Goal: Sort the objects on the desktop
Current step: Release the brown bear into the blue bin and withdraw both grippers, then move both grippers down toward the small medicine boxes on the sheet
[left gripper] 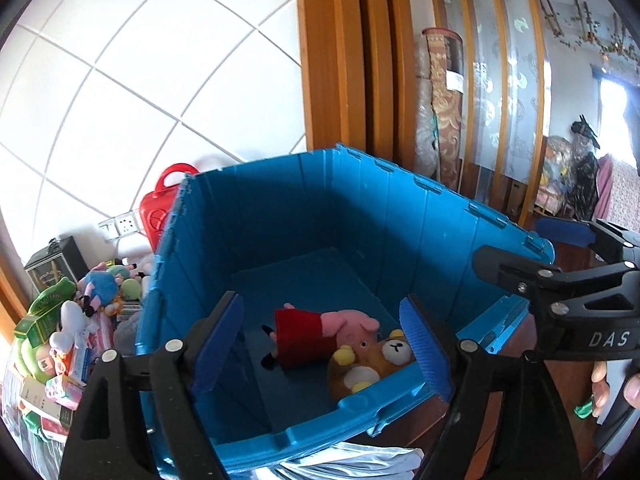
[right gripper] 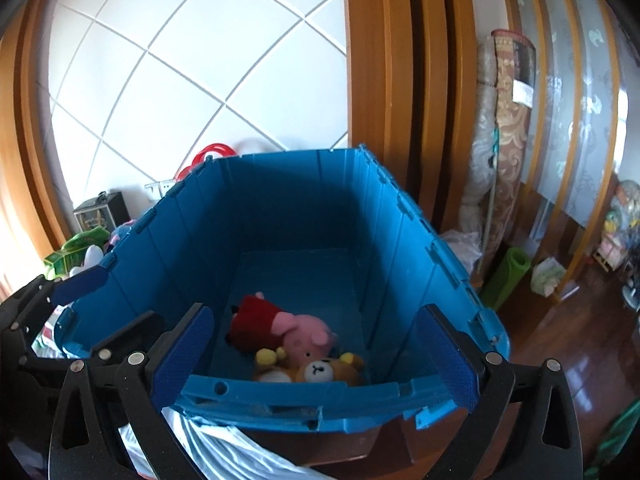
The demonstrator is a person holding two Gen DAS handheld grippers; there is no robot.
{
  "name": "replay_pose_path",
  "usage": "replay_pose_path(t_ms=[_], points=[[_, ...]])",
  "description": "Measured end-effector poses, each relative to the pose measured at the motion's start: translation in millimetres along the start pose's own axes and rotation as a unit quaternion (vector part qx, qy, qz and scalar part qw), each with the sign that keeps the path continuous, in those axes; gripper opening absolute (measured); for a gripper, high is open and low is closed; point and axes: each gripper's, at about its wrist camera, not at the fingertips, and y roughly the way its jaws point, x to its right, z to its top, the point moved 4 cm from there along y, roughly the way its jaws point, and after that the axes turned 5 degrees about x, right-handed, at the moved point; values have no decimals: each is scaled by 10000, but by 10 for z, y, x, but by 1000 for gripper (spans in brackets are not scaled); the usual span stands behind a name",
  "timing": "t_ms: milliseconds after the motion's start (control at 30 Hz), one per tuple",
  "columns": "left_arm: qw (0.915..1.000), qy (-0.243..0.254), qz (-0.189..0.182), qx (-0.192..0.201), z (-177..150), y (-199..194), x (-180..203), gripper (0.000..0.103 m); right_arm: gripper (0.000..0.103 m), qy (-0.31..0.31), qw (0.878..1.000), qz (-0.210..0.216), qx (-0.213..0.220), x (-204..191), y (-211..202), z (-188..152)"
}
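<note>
Blue bin (right gripper: 304, 216) below both grippers, two plush toys inside.
Bin: ribbed hard plastic, rectangular, open top. Pig (right gripper: 292, 330) in red dress lies on the bin floor near the front wall, soft fabric; bear (right gripper: 320, 372), brown and round-faced, touches it at the front. Left gripper (left gripper: 324, 344) jaws spread, empty, both toys seen between them but lower down. Right gripper (right gripper: 316, 356) jaws wide apart, empty, same framing. Toy pile (left gripper: 72, 320) left of the bin, mixed plush and boxes.
</note>
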Motion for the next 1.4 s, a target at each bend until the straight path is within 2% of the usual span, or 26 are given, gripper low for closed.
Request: replay_pose_path(t_ms=[167, 433, 633, 833, 967, 1100, 1233, 1400], points=[[9995, -121, 128, 251, 10, -180, -152, 82, 103, -37, 9995, -71, 295, -102, -150, 17], [9980, -207, 268, 538, 45, -435, -397, 82, 103, -180, 9987, 41, 466, -402, -206, 44], [9959, -362, 585, 594, -6, -576, -682, 82, 103, -264, 9981, 266, 498, -677, -173, 65], [9911, -597, 1068, 519, -169, -720, -1100, 82, 103, -458, 9959, 563, 546, -1055, -125, 78], [9849, -836, 1456, 422, -333, -846, -1499, 82, 103, -550, 9928, 899, 577, -1392, -91, 104], [9752, -1133, 1880, 282, -535, -990, -2017, 82, 103, -739, 9874, 1261, 600, -1826, -42, 121], [9673, -1202, 2225, 167, -790, -1163, -2506, 82, 103, -804, 9827, 1561, 583, -2211, -5, 84], [9510, -1532, 2684, -62, -1166, -1378, -3273, 82, 103, -870, 9766, 1885, 566, -2741, 57, 41]])
